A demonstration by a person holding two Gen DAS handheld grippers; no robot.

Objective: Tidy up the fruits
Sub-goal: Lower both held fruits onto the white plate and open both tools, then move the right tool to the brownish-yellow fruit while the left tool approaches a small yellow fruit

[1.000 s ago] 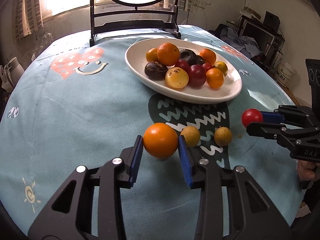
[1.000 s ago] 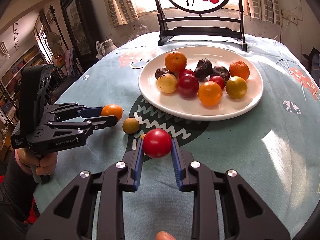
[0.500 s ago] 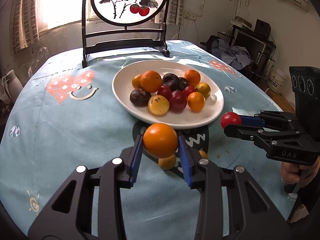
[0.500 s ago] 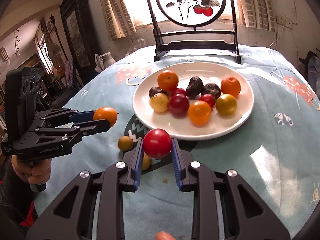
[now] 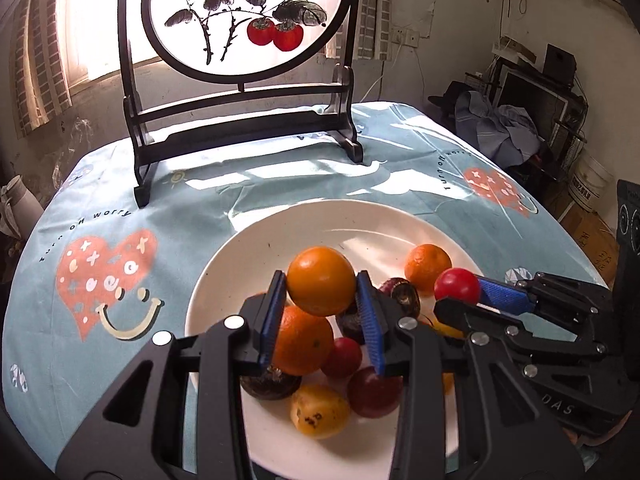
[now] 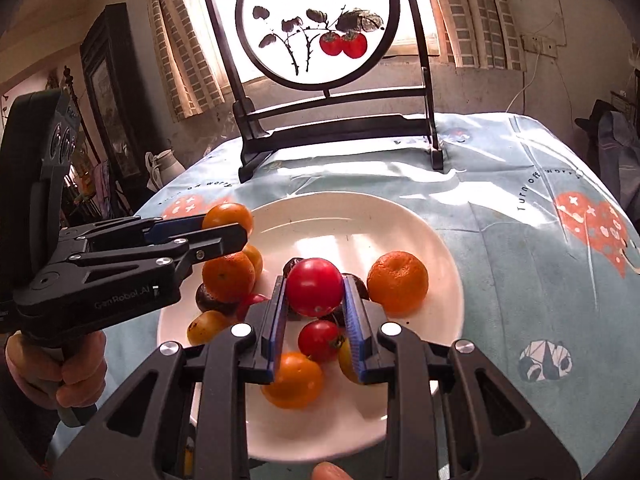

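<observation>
Now orange (image 5: 321, 286) between left tongs (image 5: 320, 304)

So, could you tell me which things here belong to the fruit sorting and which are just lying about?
Job:
- orange in left gripper
- red fruit in right gripper
- white plate of fruit

Lying about:
- painted screen
- tablecloth
- jug

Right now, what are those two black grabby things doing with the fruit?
A person is sorting fruit with a gripper in each hand. The left gripper is shut on an orange fruit, and the right gripper is shut on a red fruit. Both hang above the white plate, which already holds a pile of orange, red, yellow and dark fruits. Neither fruit has been let go yet.
</observation>
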